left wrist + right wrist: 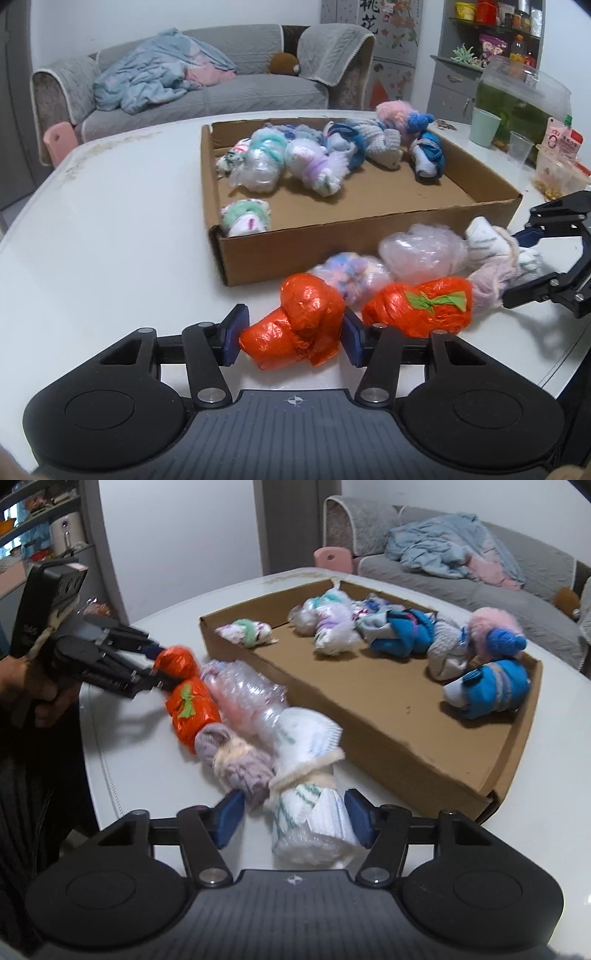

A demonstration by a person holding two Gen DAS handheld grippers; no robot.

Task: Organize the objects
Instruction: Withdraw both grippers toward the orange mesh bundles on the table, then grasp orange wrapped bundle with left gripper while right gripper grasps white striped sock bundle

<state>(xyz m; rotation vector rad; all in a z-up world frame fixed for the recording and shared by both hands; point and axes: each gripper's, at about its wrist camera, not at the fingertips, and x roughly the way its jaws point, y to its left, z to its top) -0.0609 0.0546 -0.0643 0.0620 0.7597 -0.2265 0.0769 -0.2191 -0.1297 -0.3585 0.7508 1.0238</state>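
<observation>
White tabletop fills both views, with a grey sofa behind it and shelves off to one side. On the tabletop sits a shallow cardboard box, already holding a row of rolled bundles along its far wall and one more in the near-left corner. Just outside the box's near wall lies a cluster of bundles not yet sorted — two orange-wrapped ones, clear plastic ones, a lilac one and a white striped one.

Nearest the tabletop's front edge, the left gripper has its blue pads touching both sides of the smaller orange bundle; it appears to be clamped on it. The second orange bundle, tied with green, lies just beside it. The right gripper straddles the white striped bundle; its right pad touches the roll, the left pad stands slightly apart, so the grip looks not quite closed.

To do this step well, I would close the right pads fully on the roll's middle, lift each bundle straight up clear of its neighbours and the box wall, then set them down on the bare cardboard floor near the front — not on top of others.
</observation>
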